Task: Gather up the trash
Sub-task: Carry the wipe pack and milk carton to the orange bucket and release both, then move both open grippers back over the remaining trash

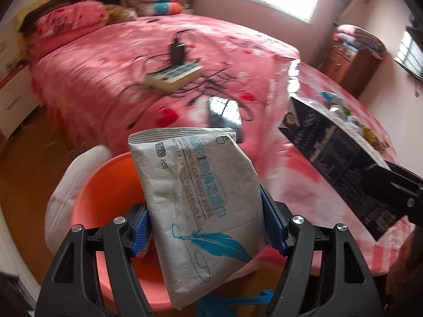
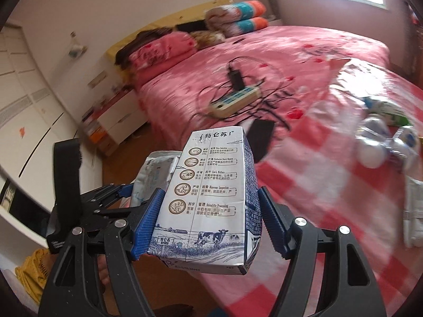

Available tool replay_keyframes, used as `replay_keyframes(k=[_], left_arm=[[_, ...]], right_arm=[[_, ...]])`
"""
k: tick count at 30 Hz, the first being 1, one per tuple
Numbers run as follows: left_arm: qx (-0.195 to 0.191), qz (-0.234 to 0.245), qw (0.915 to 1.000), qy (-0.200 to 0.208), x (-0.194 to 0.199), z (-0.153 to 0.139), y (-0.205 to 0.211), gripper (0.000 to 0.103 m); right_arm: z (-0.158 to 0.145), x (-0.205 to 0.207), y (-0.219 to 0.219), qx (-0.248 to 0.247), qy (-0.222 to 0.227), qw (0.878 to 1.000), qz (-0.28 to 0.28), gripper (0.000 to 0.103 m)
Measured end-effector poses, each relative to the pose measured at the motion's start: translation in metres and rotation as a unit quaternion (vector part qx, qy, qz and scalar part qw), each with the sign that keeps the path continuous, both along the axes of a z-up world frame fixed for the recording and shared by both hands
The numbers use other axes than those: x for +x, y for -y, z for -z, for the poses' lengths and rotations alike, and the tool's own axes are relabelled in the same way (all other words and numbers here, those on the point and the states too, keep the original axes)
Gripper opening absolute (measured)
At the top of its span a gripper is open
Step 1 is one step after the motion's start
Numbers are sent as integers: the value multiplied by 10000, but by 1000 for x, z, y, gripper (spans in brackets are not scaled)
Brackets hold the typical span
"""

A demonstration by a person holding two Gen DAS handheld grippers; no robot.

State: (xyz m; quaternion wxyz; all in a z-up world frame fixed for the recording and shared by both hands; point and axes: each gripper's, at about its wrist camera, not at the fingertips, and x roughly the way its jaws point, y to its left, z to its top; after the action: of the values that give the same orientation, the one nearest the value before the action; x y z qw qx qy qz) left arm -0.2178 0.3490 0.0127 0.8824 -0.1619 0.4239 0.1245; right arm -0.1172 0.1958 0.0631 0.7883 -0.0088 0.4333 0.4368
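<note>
My left gripper (image 1: 205, 211) is shut on a grey-white wet wipes packet (image 1: 201, 185) with a blue feather print, its blue pads pressing both edges. The packet hangs over an orange-pink bucket (image 1: 108, 192) on the floor. My right gripper (image 2: 210, 203) is shut on a blue and white milk carton (image 2: 211, 198) with a cow picture, held upright. In the left wrist view that carton (image 1: 341, 163) shows dark at the right with the right gripper (image 1: 375, 177) on it. In the right wrist view the left gripper (image 2: 132, 190) and the wipes packet (image 2: 156, 174) sit just to the left.
A bed with a pink cover (image 1: 111, 60) carries a power strip (image 2: 232, 100) with tangled cables and a dark phone-like slab (image 2: 260, 134). A red-checked cloth (image 2: 317, 190) holds bottles and wrappers (image 2: 380, 142). A white nightstand (image 2: 116, 116) stands beside the bed.
</note>
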Motion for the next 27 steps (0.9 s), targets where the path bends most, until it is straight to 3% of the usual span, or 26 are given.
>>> replay_keyframes(k=[8, 17, 20, 22, 27], left_arm=[[-32, -501, 9981, -356, -18, 38, -44, 72], [8, -673, 9955, -667, -28, 70, -57, 72], [93, -701, 9947, -740, -29, 76, -59, 73], [329, -750, 9931, -844, -28, 79, -60, 76], [531, -898, 9905, -900, -30, 78, -67, 78]], right_arm=[[20, -10, -45, -215, -88, 9985, -489, 72], [41, -22, -80, -416, -168, 9941, -991, 72], [44, -22, -84, -445, -148, 9938, -1012, 75], [44, -19, -81, -361, -188, 9948, -930, 88], [35, -9, -59, -99, -190, 9982, -560, 90]])
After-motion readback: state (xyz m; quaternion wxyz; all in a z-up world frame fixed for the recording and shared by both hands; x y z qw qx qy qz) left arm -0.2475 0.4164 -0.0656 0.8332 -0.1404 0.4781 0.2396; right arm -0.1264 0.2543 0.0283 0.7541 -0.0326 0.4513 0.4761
